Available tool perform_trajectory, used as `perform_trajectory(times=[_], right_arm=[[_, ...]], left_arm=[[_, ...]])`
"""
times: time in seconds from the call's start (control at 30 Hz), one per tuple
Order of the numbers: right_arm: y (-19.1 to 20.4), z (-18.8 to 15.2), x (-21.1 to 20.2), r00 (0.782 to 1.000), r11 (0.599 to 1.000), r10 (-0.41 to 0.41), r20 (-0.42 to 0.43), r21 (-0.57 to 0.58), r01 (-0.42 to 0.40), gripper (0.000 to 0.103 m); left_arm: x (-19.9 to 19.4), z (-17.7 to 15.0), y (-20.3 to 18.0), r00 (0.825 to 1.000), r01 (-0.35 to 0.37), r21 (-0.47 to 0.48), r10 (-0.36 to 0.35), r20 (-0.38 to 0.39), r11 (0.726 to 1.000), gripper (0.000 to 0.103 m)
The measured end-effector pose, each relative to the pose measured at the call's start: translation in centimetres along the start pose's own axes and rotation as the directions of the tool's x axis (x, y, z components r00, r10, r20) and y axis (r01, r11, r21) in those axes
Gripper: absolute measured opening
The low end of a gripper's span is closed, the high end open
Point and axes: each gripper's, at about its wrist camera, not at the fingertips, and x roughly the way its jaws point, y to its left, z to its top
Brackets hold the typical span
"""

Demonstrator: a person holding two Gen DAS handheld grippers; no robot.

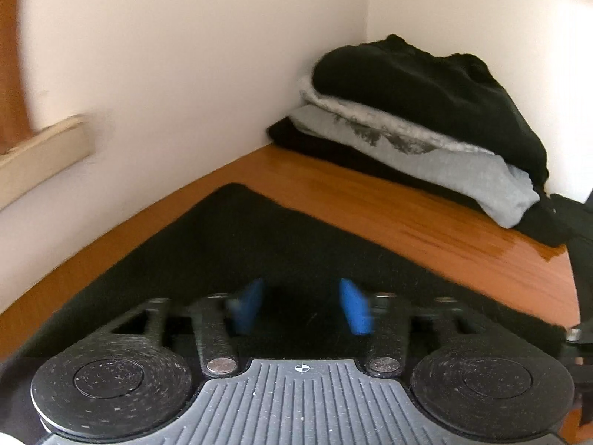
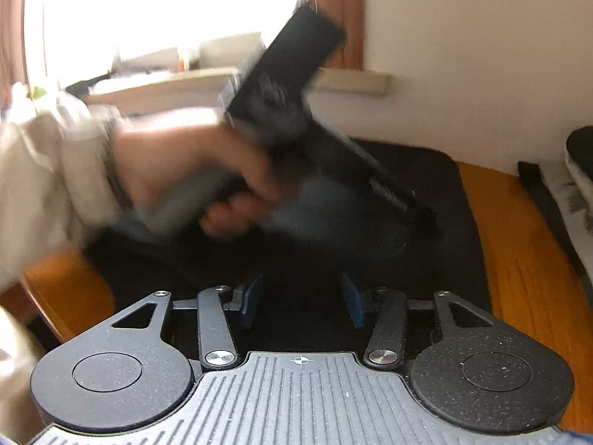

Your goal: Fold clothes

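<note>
Left wrist view: nearest to us, the left gripper (image 1: 302,306) hangs over a black garment (image 1: 237,237) spread flat on the wooden table (image 1: 426,218). Its blue pads (image 1: 355,309) stand apart with only dark cloth showing in the gap; we see no fold pinched between them, so we read the jaws as spread and free. The pads are slightly smeared by motion blur. Beyond the garment's far corner lies a strip of bare table, and further back, in the corner of the white walls, a stack of folded clothes (image 1: 418,126): black at the bottom, grey in the middle, black on top. A pale wooden ledge (image 1: 44,148) sits on the wall at left.

Right wrist view: the right gripper (image 2: 302,302) is also over the black garment (image 2: 456,222), jaws apart, nothing gripped between them that we can make out. Past it, blurred, a hand (image 2: 192,170) in a light sleeve (image 2: 44,185) holds the left gripper's handle over the cloth. The folded stack's edge (image 2: 580,170) appears at far right. A bright window lies behind.
</note>
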Motion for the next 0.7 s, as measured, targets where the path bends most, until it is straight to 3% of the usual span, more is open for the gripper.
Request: perform_trajectory(times=[0.1,0.17,0.3,0.37,0.47,0.6,0.7], right_arm=[[0.8,0.1,0.2,0.999,1.0,-0.026,0.019,0.012,0.026,0.058],[1.5,0.3,0.0,0.998,0.999,-0.034,0.058,0.025,0.032,0.075],[3.2,2.1,0.3,0.987,0.996,0.029,0.158,0.077,-0.042,0.09],[5.2,3.0,0.7,0.978,0.995,0.046,0.202,0.073,-0.062,0.101],[8.6,4.0,1.5,0.967,0.995,0.055,0.249,0.071,-0.075,0.103],[11.5,5.3,3.7,0.974,0.99,0.058,0.22,0.115,-0.085,0.103],[13.2,6.0,5.5,0.987,0.985,0.037,0.155,0.16,-0.062,0.103]], left_arm=[[-4.0,-0.8,2.2,1.0,0.014,-0.026,-0.013,0.026,1.0,0.078],[-7.1,-1.6,4.1,0.999,0.007,-0.035,-0.006,0.045,0.999,0.082],[-13.3,-3.8,9.1,0.996,-0.022,-0.063,0.027,0.079,0.998,0.103],[-16.3,-5.3,12.2,0.994,-0.053,-0.088,0.061,0.091,0.995,0.103],[-20.1,-8.0,17.3,0.989,-0.095,-0.158,0.111,0.099,0.983,0.103],[-23.5,-11.4,23.8,0.984,-0.121,-0.213,0.145,0.1,0.97,0.103],[-24.5,-13.6,27.8,0.989,-0.068,-0.275,0.101,0.108,0.959,0.103]])
